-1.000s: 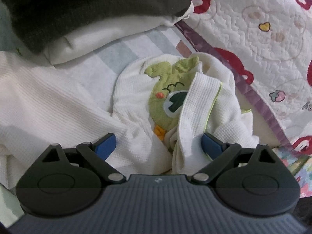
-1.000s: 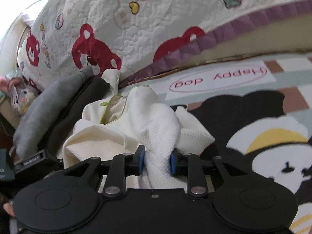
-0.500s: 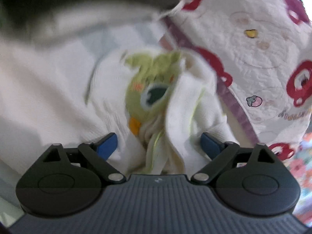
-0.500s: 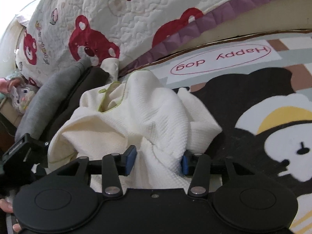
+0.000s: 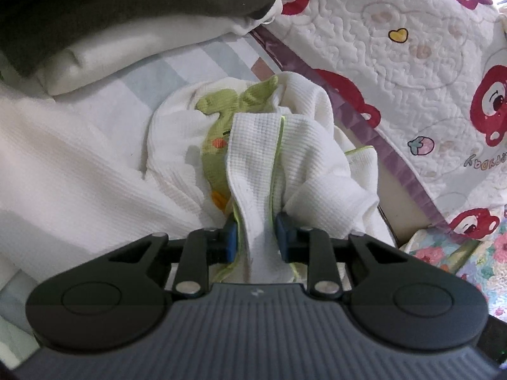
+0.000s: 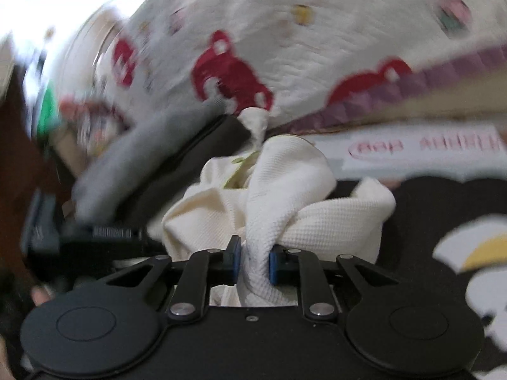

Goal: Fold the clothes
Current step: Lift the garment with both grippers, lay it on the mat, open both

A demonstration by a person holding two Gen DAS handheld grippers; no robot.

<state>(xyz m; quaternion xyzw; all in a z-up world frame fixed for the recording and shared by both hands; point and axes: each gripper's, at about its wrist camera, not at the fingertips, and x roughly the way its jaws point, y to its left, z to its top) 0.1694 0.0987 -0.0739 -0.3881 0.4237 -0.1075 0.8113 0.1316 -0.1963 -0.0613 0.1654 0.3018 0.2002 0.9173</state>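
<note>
White waffle-knit garment (image 5: 285,164): bunched in a heap on the printed mat (image 5: 177,76), close against the quilted bear-print cover (image 5: 412,47), not yet laid flat

At far left of the left wrist view, a finished-looking stack: dark folded clothes (image 5: 126,6) on top of a cream folded piece (image 5: 142,50), apparently done already. Beside it, more white waffle fabric (image 5: 63,174) spread loosely; cannot tell whether part of the same garment or another one. In the middle, a green cartoon patch (image 5: 218,126) half hidden under a lime-piped edge. Left hand-held gripper (image 5: 256,237) closed on that piped edge, blue pads pinching the cloth from both sides.

In the right wrist view, much motion blur. Right hand-held gripper (image 6: 253,259) clamped on a twisted rope of the same garment (image 6: 285,190), fabric squeezed tight between the pads.

Judged progress: early on this piece. Both ends gripped, nothing smoothed, no crease made; spreading flat, folding and stacking all left to do. Likely needs pulling apart to open the bundle first.

Writing: on the quilt at far right of the left view, small upside-down lettering (image 5: 488,161), not legible. On the mat in the right view, a pink oval label (image 6: 424,148) with upside-down pink letters, too smeared to read with confidence. No brand tag visible on the garment
</note>
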